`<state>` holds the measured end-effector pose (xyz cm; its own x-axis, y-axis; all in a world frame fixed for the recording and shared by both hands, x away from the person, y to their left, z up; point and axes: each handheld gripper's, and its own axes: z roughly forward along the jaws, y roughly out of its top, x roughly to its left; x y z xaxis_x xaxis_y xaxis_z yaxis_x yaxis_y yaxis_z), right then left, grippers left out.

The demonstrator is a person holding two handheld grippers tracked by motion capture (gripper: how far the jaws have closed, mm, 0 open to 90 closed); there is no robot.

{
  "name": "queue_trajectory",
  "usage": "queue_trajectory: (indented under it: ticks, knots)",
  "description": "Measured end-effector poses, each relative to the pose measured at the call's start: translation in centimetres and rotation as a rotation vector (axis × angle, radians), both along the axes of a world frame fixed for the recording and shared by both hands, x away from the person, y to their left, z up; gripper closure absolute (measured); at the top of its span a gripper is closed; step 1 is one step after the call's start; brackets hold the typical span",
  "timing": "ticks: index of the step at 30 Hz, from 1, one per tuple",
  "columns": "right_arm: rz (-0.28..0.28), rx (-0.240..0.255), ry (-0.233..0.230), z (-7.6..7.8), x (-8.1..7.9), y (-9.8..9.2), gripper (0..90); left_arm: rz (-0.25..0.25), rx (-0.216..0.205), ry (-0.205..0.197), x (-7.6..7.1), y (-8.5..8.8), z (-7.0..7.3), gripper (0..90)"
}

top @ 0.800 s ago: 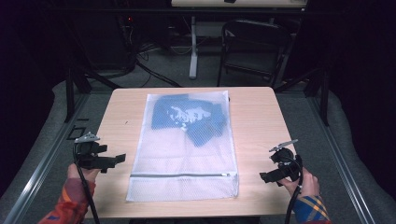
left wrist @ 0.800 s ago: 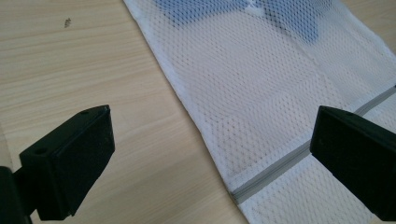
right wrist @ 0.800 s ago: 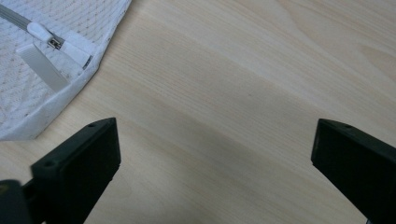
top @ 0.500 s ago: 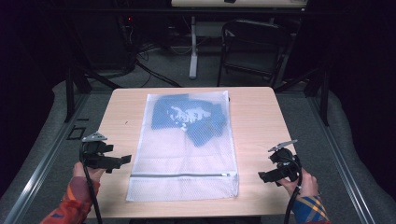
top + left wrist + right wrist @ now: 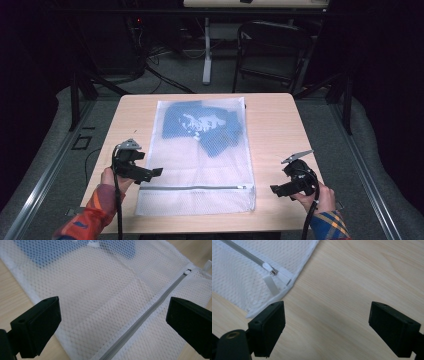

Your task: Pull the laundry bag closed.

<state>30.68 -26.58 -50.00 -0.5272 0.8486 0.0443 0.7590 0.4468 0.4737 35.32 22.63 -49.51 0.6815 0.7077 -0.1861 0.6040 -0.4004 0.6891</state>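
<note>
On the counter (image 5: pixel 280 125), mesh bag (image 5: pixel 200 165) lay flat, left claw (image 5: pixel 150 173) jaws apart at its edge, right claw (image 5: pixel 278 190) jaws apart, just beside its zipper pull (image 5: pixel 273 271).

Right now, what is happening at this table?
A person holds a gripper in each hand beside a white mesh laundry bag with blue clothing inside, its zipper closed. The left gripper hangs open at the bag's left edge; the right gripper, open, hovers above the table.
</note>
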Motion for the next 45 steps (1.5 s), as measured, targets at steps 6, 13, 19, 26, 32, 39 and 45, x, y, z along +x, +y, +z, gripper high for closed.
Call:
queue_trajectory:
  ticks: [6, 13, 19, 26, 32, 39, 45]
  knots:
    - [0.022, 0.031, 0.006, 0.0, -0.1, 0.7, 14.0, -0.034, 0.009, -0.021, 0.4, -1.9, 0.3, 0.0]
    - [0.068, 0.059, -0.009, 0.0, -0.1, 1.9, 14.3, -0.092, 0.04, -0.006, 0.8, -4.3, -0.3, 0.0]
    - [0.115, 0.067, -0.001, 0.1, 0.2, 3.0, 13.5, -0.129, 0.044, -0.002, 1.0, -6.1, -0.5, 0.0]
    - [0.139, 0.071, 0.017, -0.2, 0.6, 4.2, 12.7, -0.172, 0.063, 0.006, 1.4, -8.1, -1.1, 0.0]
    - [0.141, 0.068, 0.012, -0.4, 0.7, 4.9, 17.2, -0.197, 0.077, 0.007, 1.5, -9.4, -1.4, 0.0]
    - [0.161, 0.075, 0.032, -0.8, 1.0, 5.5, 21.5, -0.232, 0.091, 0.003, 1.4, -10.7, -1.8, 0.0]
    - [0.152, 0.09, 0.058, -1.4, 1.4, 6.2, 33.6, -0.253, 0.087, -0.021, 1.4, -11.9, -2.1, 0.0]
